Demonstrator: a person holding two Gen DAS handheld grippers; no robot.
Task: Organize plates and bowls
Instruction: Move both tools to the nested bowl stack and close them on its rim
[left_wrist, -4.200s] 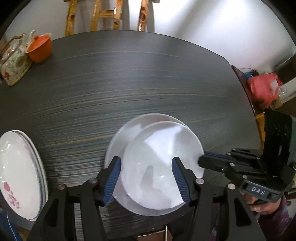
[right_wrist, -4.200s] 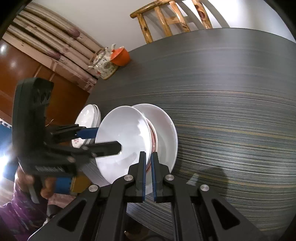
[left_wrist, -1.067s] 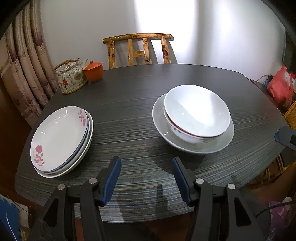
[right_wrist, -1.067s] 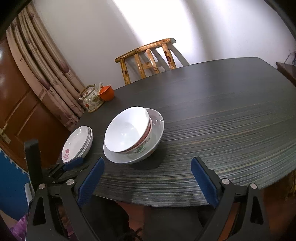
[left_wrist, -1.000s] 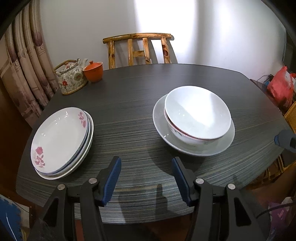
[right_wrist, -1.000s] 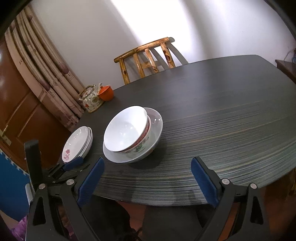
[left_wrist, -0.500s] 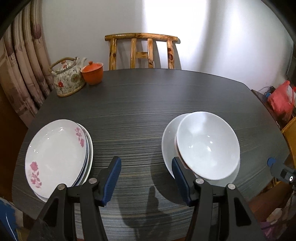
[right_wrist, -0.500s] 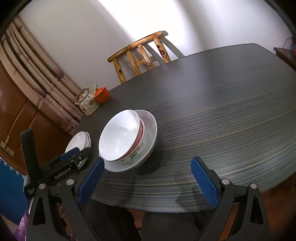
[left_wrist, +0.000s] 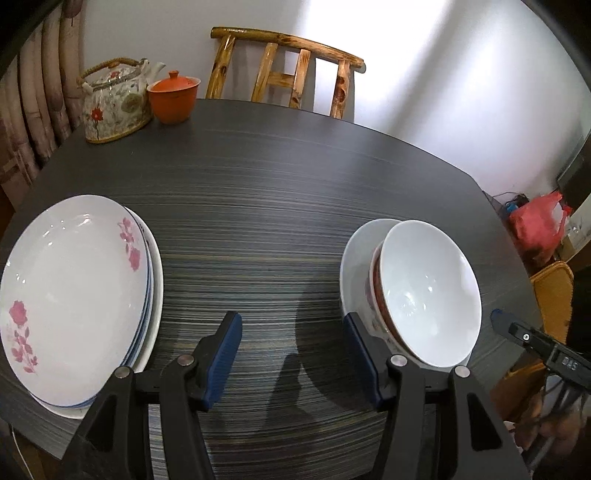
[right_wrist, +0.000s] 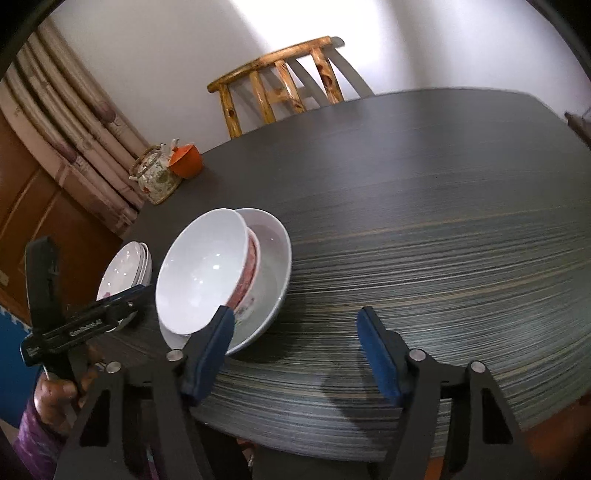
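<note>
- Left gripper (left_wrist: 291, 354) is held spread over bare table (left_wrist: 277, 221), gripping nothing.
- Right gripper (right_wrist: 295, 350) jaws, just narrowing, remain apart, empty.
- Bowls (left_wrist: 424, 291) are stacked right, plates (left_wrist: 70, 291) left.

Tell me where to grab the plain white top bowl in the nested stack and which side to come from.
Take the plain white top bowl by its thin rim at the near edge, one pad inside and one outside. It sits tilted toward the camera in the red-patterned bowl, so the near rim overhangs and is free. The right tongs, open and empty, are probably best placed.
</note>
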